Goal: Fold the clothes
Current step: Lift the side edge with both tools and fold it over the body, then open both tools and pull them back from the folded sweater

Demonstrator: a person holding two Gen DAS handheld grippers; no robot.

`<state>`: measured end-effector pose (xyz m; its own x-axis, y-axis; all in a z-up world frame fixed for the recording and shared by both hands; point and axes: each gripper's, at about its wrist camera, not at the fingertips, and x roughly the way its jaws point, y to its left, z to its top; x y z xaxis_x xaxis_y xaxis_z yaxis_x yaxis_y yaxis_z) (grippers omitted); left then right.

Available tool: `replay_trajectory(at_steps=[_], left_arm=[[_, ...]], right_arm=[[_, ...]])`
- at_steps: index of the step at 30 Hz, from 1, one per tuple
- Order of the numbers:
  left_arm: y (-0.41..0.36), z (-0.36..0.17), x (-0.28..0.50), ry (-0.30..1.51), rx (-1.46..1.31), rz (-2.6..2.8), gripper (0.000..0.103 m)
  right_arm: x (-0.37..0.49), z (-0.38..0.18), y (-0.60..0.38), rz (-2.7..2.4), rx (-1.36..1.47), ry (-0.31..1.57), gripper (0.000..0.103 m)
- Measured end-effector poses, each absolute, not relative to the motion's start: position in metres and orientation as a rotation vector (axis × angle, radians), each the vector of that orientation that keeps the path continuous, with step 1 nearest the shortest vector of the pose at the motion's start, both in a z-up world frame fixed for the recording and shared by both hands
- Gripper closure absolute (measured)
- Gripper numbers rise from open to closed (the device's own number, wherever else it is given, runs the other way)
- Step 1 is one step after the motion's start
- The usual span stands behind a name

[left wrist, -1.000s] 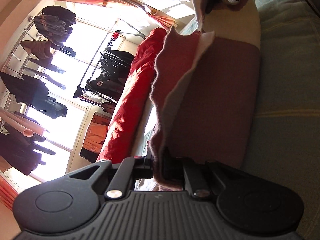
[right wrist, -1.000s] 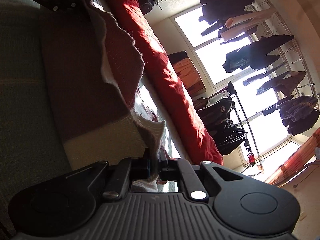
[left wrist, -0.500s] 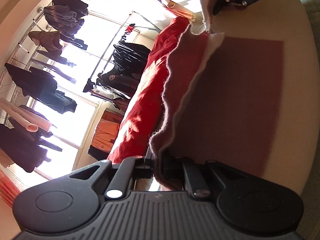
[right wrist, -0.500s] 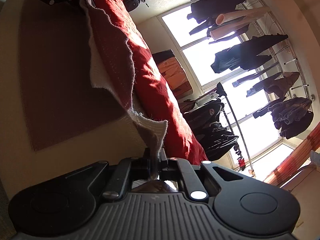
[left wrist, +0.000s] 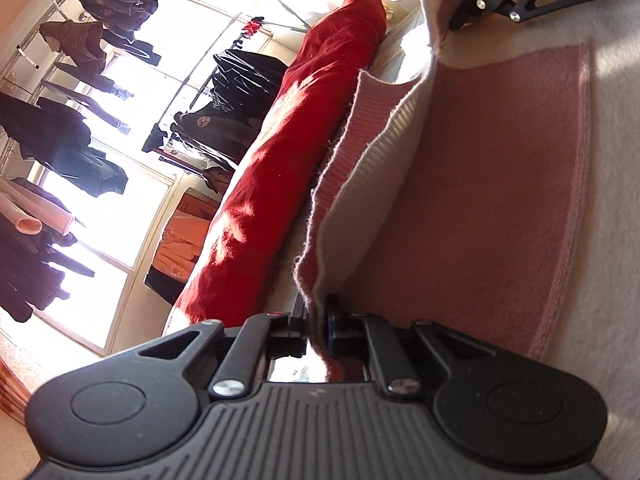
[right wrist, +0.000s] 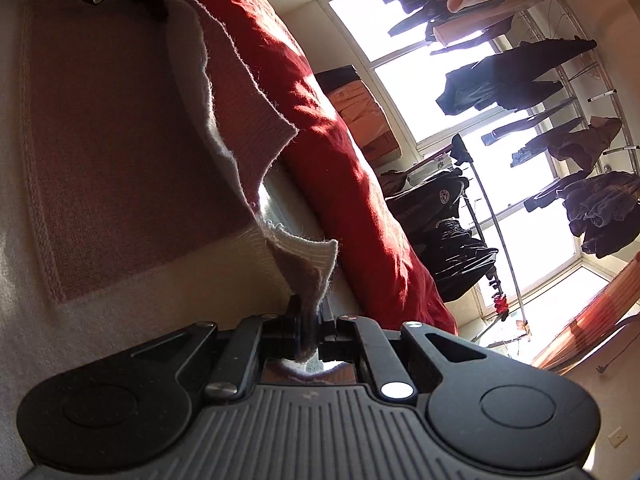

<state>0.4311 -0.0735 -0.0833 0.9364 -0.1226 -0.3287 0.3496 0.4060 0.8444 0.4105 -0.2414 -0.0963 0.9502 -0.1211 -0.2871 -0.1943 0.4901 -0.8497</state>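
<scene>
A knitted garment, cream with a large pink panel [left wrist: 488, 196], hangs stretched between my two grippers and fills the right side of the left wrist view. My left gripper [left wrist: 317, 320] is shut on one corner of its upper edge. My right gripper [right wrist: 310, 320] is shut on the cream ribbed corner [right wrist: 312, 256] at the other end. Each gripper appears in the other's view: the right gripper [left wrist: 460, 20] at the top, the left gripper [right wrist: 154, 6] at the top left. The pink panel [right wrist: 120, 140] faces the right wrist camera. The folded-over edge sags between the two grips.
A long red bolster or rolled blanket [left wrist: 280, 184] lies along the bed behind the garment. Beyond it stand a clothes rack with dark jackets [right wrist: 448, 216], an orange box [left wrist: 180, 240], bright windows, and wall racks hung with dark clothes [right wrist: 512, 76].
The garment has been lifted and drawn closer to both cameras, so it now covers the green surface seen a second ago. Both grippers stay shut on their corners.
</scene>
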Motion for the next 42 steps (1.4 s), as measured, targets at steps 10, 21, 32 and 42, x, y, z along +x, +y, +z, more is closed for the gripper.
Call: replay_trajectory(at_steps=[10, 21, 32, 42], left_arm=[[-0.062, -0.068, 0.412, 0.217, 1.066, -0.287, 0.048], [-0.033, -0.059, 0.379, 0.325, 0.982, -0.328, 0.038], [0.014, -0.050, 0.365, 0.489, 0.752, -0.292, 0.038], [0.112, -0.009, 0.371, 0.684, -0.096, -0.395, 0.043]], right_arm=[[0.397, -0.090, -0.251, 0.029, -1.042, 0.310, 0.044], [0.363, -0.051, -0.279, 0.146, -0.891, 0.393, 0.048], [0.362, -0.056, -0.303, 0.170, -0.686, 0.552, 0.058], [0.314, -0.019, -0.310, 0.293, -0.420, 0.580, 0.057]])
